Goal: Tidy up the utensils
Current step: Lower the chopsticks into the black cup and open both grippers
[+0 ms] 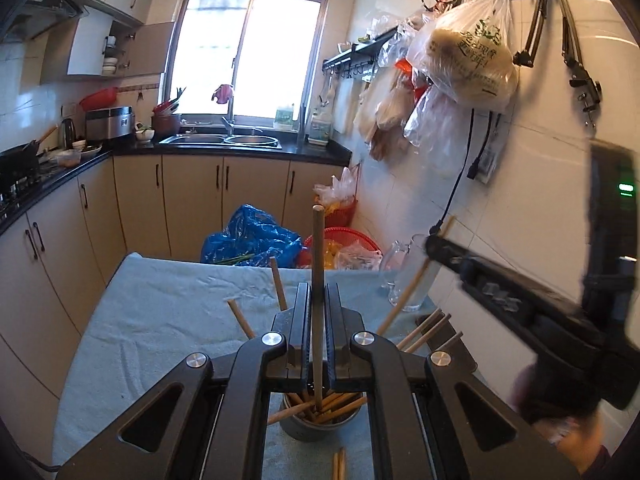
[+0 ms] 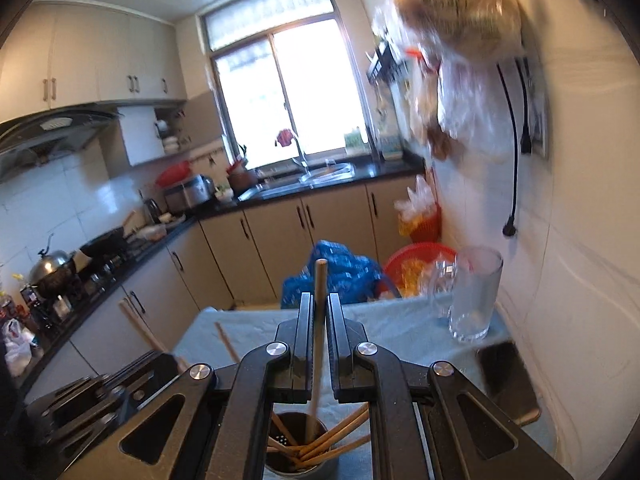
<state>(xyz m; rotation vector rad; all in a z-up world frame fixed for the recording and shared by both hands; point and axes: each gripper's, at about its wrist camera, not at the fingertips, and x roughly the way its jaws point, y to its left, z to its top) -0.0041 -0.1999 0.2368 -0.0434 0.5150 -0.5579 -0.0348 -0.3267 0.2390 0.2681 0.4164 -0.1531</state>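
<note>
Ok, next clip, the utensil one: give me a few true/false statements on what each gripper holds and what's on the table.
1. The left gripper is closed on an upright chopstick. True.
2. The metal chopstick holder below it is empty. False: it holds a bundle of chopsticks.
3. The right gripper holds a spoon. False: it grips a single chopstick.
4. A clear glass pitcher stands on the blue tablecloth near the wall. True.
5. The pitcher lies on its side. False: it stands upright.
</note>
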